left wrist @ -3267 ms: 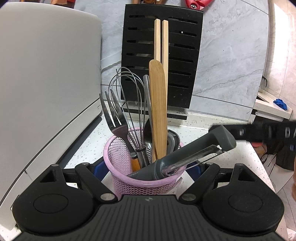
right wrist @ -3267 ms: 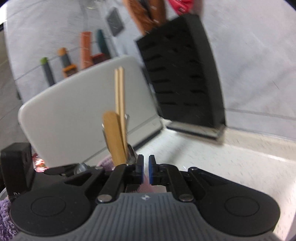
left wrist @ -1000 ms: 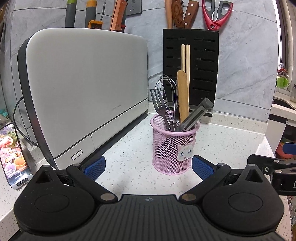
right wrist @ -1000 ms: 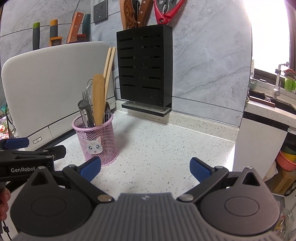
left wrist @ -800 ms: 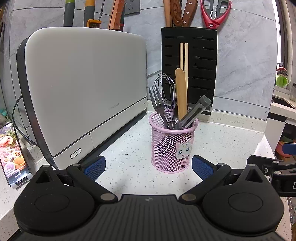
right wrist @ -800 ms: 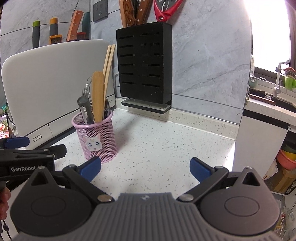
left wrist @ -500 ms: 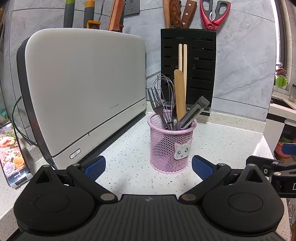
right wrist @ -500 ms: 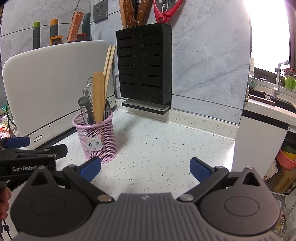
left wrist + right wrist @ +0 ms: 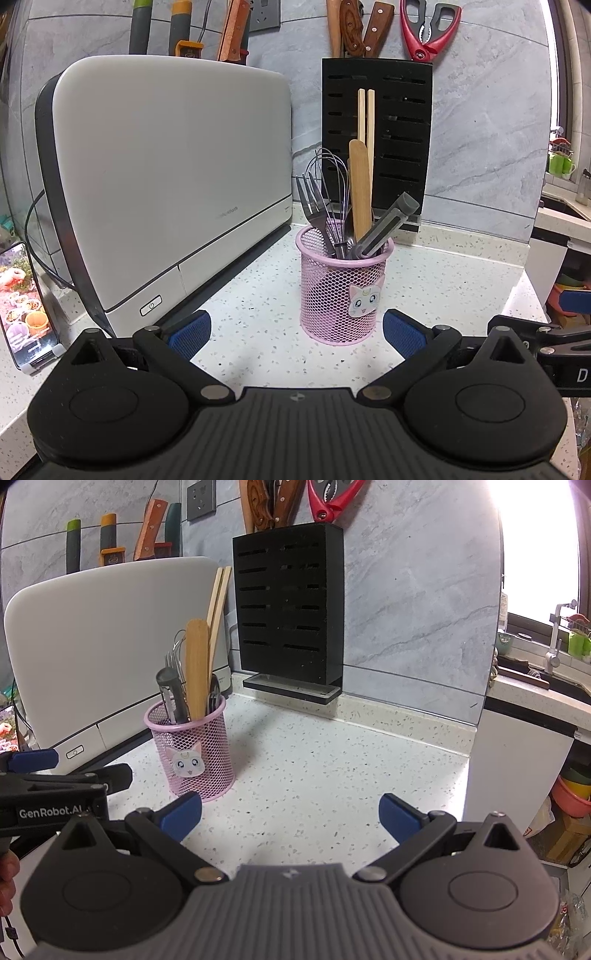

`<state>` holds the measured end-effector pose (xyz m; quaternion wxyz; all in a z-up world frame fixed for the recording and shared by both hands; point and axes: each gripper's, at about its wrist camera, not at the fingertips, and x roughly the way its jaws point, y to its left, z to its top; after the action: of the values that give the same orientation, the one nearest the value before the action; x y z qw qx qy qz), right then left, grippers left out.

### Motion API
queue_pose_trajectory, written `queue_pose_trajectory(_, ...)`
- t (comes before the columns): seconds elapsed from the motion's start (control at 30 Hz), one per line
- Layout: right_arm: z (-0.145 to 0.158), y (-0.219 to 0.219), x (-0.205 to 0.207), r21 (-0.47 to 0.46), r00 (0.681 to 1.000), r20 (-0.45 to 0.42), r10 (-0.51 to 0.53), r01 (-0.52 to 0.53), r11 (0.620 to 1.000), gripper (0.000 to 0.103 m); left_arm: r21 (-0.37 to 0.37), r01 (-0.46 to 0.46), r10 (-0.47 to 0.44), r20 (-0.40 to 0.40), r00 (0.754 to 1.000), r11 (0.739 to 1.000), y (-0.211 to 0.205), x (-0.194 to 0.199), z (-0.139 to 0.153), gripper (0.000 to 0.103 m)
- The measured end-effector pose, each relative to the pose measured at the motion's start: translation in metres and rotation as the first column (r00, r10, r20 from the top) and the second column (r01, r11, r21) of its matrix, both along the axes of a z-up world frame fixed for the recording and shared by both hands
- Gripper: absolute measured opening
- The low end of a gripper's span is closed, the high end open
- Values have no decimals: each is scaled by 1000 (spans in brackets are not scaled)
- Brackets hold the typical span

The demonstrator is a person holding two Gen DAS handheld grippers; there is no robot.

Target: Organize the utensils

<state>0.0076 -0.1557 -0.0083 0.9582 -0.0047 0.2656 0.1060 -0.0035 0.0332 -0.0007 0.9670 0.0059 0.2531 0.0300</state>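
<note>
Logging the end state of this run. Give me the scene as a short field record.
holder: pink wire-mesh cup with cat sticker, upright on the speckled white counter
contents: grey-handled peeler, wooden spatula, chopsticks, wire whisk, dark fork
left gripper: open, empty, short of the cup
right gripper: open, empty
behind: black slotted knife block
beside: white appliance

Both tongs [image 9: 296, 331] [image 9: 290, 812] wide apart, empty

A pink wire-mesh cup with a cat sticker [image 9: 343, 291] is standing upright on the speckled white bench [image 9: 436, 295], holding a wooden spatula [image 9: 360, 188], chopsticks [image 9: 365, 118], dark metal forks [image 9: 310, 206], a wire whisk [image 9: 332, 173] and a leaning grey peeler [image 9: 388, 225].
</note>
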Motion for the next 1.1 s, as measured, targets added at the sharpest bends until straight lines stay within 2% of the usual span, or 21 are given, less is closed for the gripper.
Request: queue_pose_trajectory(1.1, -7, -5, 5, 12, 999, -36, -9, 9, 1000, 100, 15, -10, 10, 9, 1000, 1000, 2, 0, 1, 103)
